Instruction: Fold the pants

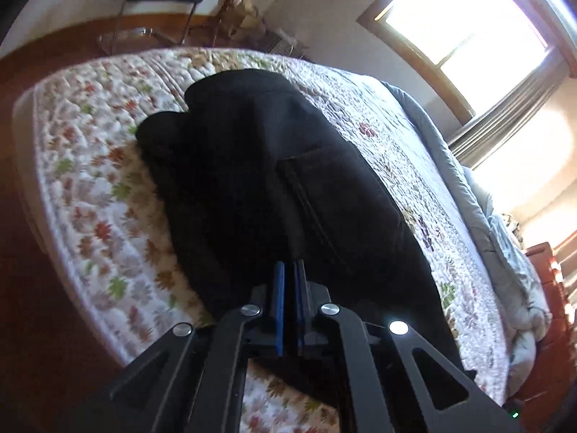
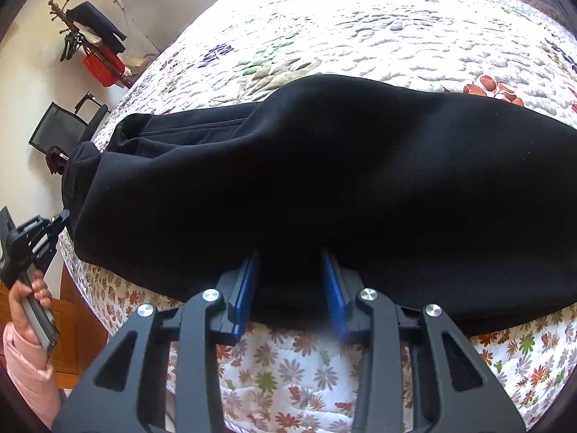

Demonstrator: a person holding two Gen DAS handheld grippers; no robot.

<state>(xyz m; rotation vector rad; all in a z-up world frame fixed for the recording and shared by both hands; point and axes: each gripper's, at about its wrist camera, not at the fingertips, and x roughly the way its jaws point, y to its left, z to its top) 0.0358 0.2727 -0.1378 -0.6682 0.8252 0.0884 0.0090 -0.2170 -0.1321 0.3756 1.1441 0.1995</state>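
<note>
Thick matte black pants (image 1: 259,180) on leaf-print quilted bedspread (image 1: 90,195)

No legible text, label, brand, number or sign is shown in either view. A short white marking is printed on the body of the left gripper (image 2: 65,215) in the right wrist view, but it is too small to be read.

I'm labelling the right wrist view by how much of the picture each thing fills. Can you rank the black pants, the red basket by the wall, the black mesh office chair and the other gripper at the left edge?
1. Black pants
2. Left gripper, enlarged by nearness
3. Black mesh office chair, close to the gripper, ranking unsure
4. Red basket
</note>
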